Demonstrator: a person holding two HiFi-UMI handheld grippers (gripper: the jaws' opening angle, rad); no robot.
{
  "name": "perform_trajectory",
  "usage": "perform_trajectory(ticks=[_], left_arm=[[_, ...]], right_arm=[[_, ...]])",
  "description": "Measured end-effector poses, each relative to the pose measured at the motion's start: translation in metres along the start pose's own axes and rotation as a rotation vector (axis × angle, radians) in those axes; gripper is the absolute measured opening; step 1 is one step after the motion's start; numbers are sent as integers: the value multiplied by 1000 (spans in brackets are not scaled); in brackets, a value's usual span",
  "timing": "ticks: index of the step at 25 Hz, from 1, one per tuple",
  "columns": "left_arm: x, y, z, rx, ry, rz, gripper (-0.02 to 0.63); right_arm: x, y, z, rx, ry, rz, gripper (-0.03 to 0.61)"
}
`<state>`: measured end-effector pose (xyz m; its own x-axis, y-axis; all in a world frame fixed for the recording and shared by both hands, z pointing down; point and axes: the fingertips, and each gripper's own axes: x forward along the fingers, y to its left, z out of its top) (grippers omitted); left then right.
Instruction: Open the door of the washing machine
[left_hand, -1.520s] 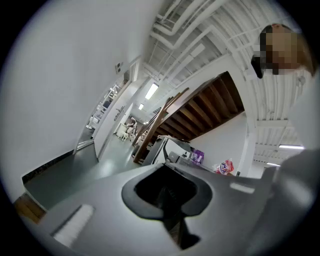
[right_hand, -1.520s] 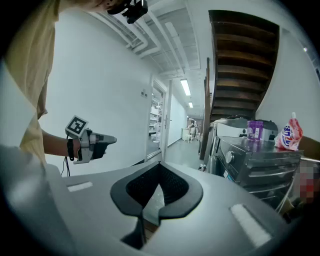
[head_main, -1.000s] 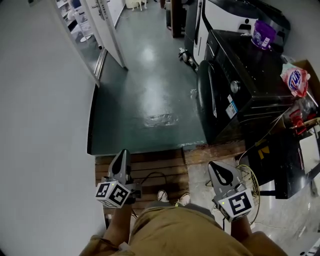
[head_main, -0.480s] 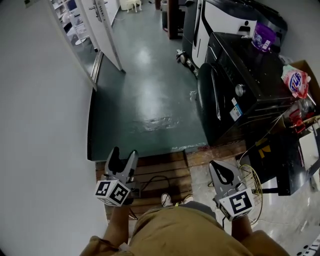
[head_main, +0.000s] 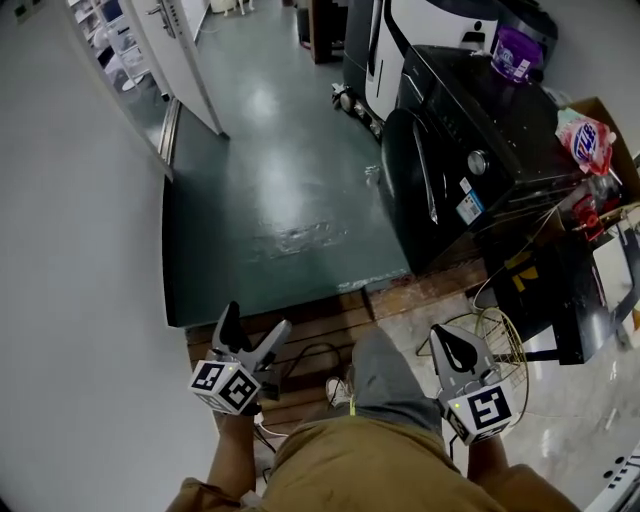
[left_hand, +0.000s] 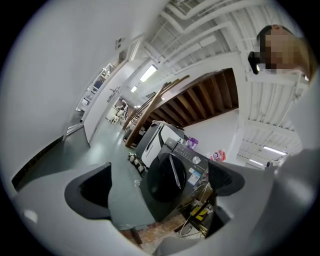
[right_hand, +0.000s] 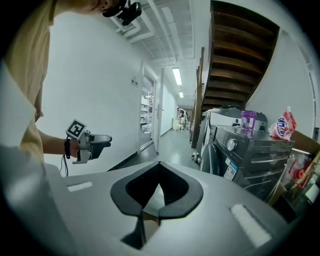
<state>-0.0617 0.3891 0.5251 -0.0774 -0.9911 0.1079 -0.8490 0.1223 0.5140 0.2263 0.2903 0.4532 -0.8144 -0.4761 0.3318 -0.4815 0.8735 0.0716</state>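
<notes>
Tan shirt (head_main: 370, 465), grey trousers (head_main: 388, 385), white shoe (head_main: 337, 392).

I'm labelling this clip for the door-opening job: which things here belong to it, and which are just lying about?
Job: washing machine, door, left gripper (jaws just been opening, empty), right gripper (shut).
Lying about: purple container, pink bag, floor cables.

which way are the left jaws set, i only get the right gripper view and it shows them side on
Observer: The left gripper has its jaws wide apart with nothing between them; they have just been opening.
Operator: where's the handle on the door
Observer: In the left gripper view a long thin handle runs top to bottom across the round door, right of its middle.
</notes>
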Motion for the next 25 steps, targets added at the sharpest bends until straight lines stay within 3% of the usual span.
perform_trajectory(ticks=[7, 14, 20, 25], left_arm=[[46, 22, -7, -10, 45, -11, 627], [143, 64, 1, -2, 129, -8, 627], [255, 63, 50, 18, 253, -33, 626], [329, 36, 109, 107, 314, -115, 626]], right_arm=[[43, -18, 6, 13, 22, -11, 5], [143, -63, 8, 56, 75, 2, 5], [228, -129, 52, 184, 69, 3, 5], [254, -174, 89, 256, 24, -57, 5]])
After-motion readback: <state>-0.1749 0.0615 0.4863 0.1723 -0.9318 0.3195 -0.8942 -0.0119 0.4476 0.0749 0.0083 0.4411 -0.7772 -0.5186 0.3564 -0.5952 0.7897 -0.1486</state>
